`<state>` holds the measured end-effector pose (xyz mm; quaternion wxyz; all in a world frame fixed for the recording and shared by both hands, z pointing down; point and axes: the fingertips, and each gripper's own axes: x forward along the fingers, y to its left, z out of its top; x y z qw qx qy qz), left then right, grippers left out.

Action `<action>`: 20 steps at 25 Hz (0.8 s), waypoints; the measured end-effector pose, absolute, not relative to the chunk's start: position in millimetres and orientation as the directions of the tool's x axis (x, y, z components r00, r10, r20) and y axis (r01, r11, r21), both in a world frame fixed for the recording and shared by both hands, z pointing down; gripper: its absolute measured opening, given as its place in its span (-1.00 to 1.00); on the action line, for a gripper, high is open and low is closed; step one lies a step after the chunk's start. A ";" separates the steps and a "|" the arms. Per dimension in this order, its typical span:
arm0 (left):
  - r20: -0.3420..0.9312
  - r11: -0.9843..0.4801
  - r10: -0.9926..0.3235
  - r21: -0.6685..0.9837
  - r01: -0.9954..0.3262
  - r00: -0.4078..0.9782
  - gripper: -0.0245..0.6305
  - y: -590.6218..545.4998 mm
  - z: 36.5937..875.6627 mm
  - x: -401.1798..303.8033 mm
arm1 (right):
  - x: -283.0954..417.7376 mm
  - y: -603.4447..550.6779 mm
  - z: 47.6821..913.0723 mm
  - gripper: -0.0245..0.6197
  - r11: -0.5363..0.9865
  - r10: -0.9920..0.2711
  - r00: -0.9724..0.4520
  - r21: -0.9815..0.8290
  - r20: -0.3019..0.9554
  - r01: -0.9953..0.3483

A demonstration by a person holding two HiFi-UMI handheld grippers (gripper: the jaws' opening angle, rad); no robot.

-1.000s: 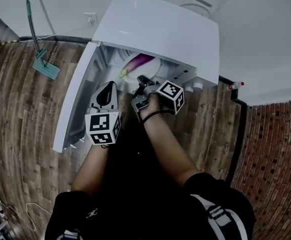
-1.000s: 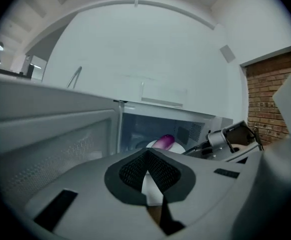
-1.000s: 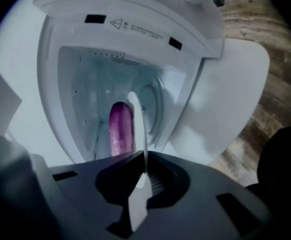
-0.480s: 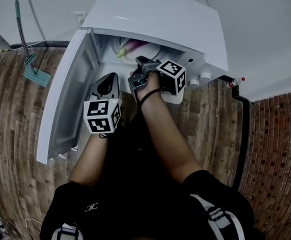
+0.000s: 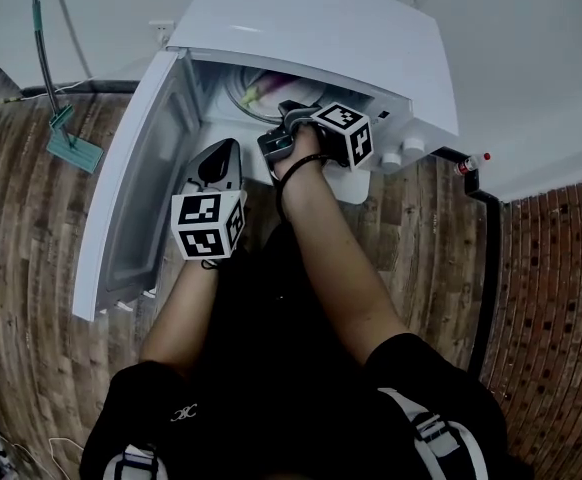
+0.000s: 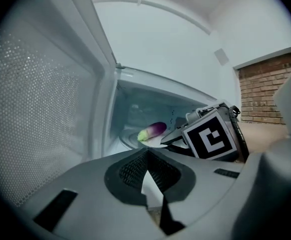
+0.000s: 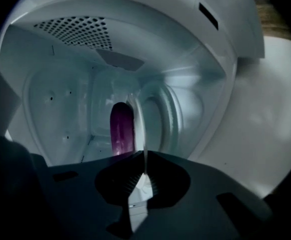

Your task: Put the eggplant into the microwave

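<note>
The white microwave (image 5: 321, 38) sits on the wood floor with its door (image 5: 131, 188) swung open to the left. The purple eggplant (image 5: 256, 91) with a green end lies on a white plate (image 7: 138, 124) inside the cavity. My right gripper (image 5: 289, 108) reaches into the opening and is shut on the plate's near rim. The right gripper view shows the thin rim pinched between the pads, with the eggplant (image 7: 120, 129) just beyond. My left gripper (image 5: 229, 148) hangs in front of the open door, shut and holding nothing. Its view shows the eggplant (image 6: 153, 130) and the right gripper (image 6: 168, 139).
A green mop head (image 5: 71, 148) on a pole lies on the floor left of the door. A small red-capped bottle (image 5: 471, 163) stands right of the microwave by a black pipe (image 5: 486, 268). White wall lies behind, with brick paving to the right.
The right gripper has pushed the plate with the eggplant deeper into the microwave cavity. The left gripper has sunk slightly in front of the door.
</note>
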<state>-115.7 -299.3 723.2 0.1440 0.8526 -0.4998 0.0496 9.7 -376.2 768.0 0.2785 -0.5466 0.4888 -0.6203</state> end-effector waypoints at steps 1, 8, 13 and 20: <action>0.229 -0.457 -0.839 0.195 -0.868 0.493 -0.93 -298.4 723.6 -117.9 | 9.6 -377.7 767.8 -0.84 -0.368 -0.880 -0.242 -0.908 0.409 -0.199; 0.223 -0.451 -0.845 0.191 -0.872 0.486 -0.93 -298.5 720.3 -127.2 | 7.7 -384.5 765.9 -0.82 -0.383 -0.868 -0.193 -0.865 0.457 -0.323; 0.224 -0.457 -0.840 0.197 -0.867 0.494 -0.93 -296.9 721.6 -125.2 | 16.5 -384.0 764.3 -0.79 -0.424 -0.846 -0.118 -0.791 0.520 -0.441; 0.222 -0.468 -0.834 0.201 -0.860 0.506 -0.93 -296.4 723.1 -120.3 | 42.0 -380.1 753.1 -0.40 -0.425 -0.837 0.090 -0.538 0.539 -0.728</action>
